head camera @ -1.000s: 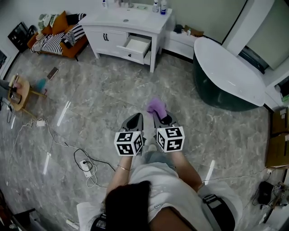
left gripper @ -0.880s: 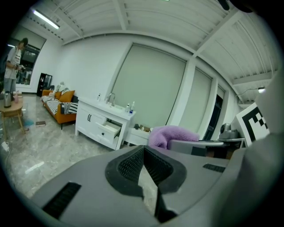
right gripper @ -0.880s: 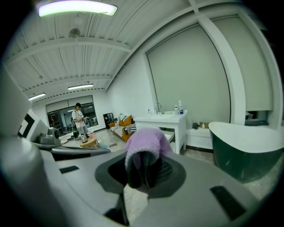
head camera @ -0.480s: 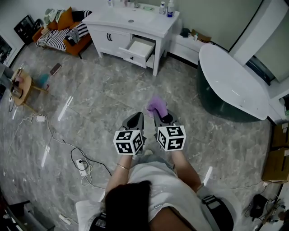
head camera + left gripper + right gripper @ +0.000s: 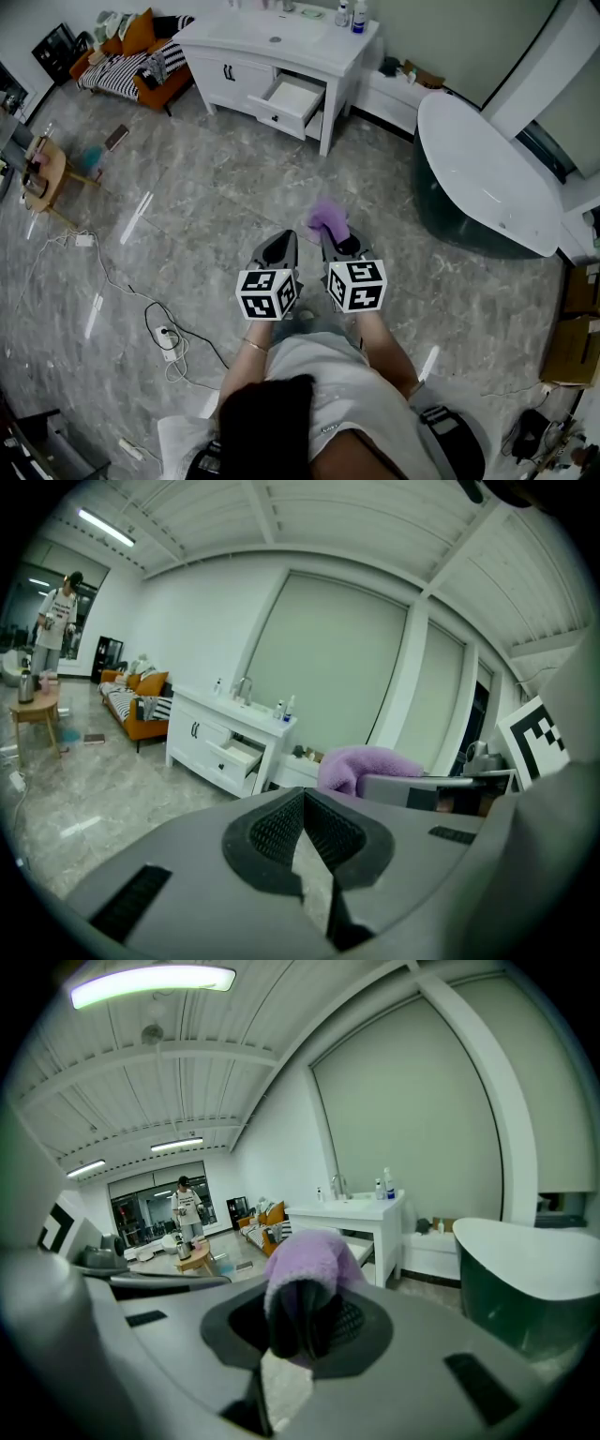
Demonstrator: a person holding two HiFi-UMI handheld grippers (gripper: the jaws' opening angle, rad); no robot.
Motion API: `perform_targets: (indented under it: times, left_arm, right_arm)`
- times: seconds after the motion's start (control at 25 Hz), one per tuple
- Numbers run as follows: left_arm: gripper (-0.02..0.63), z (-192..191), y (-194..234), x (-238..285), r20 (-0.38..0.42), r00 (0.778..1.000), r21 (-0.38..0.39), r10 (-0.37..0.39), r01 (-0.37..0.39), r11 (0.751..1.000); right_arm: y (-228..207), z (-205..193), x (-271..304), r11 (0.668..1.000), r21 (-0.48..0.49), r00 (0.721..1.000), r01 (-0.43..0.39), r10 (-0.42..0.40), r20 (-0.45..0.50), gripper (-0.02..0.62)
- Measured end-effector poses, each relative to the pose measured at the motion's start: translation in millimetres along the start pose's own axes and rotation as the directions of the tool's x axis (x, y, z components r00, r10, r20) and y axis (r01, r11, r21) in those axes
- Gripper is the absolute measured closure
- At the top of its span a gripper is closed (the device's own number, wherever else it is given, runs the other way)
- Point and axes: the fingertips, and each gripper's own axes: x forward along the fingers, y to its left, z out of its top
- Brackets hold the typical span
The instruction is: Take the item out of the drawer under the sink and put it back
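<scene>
Currently right gripper clamped on purple cloth; left gripper jaws together, empty. Likely return leg: cloth must travel to open drawer, well ahead.

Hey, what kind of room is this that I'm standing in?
Likely a bathroom set within a larger studio: a white sink vanity with an open drawer, a freestanding bathtub, yet also an orange sofa nearby.

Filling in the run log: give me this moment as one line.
right gripper: shut on purple cloth | left gripper: shut, empty | drawer: open | cloth out, not yet returned
</scene>
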Motion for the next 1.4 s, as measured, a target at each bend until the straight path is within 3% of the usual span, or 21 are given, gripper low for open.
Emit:
perform_targets:
  times: [0.52,1.4]
  left_arm:
    - [0.601,25,23,49,-0.003,0.999,0.023,-0.042,0.042,0.999]
    - [0.601,127,142,171,-0.024,0.998,0.060,-0.058,0.060,0.996]
  right_arm:
    - [-15,21,49,0.999,-0.004,0.999,0.033,-0.033,0.011,0.517]
    - [-23,103,223,0.997,0.005,0.997,0.075,-0.075,-0.001,0.517]
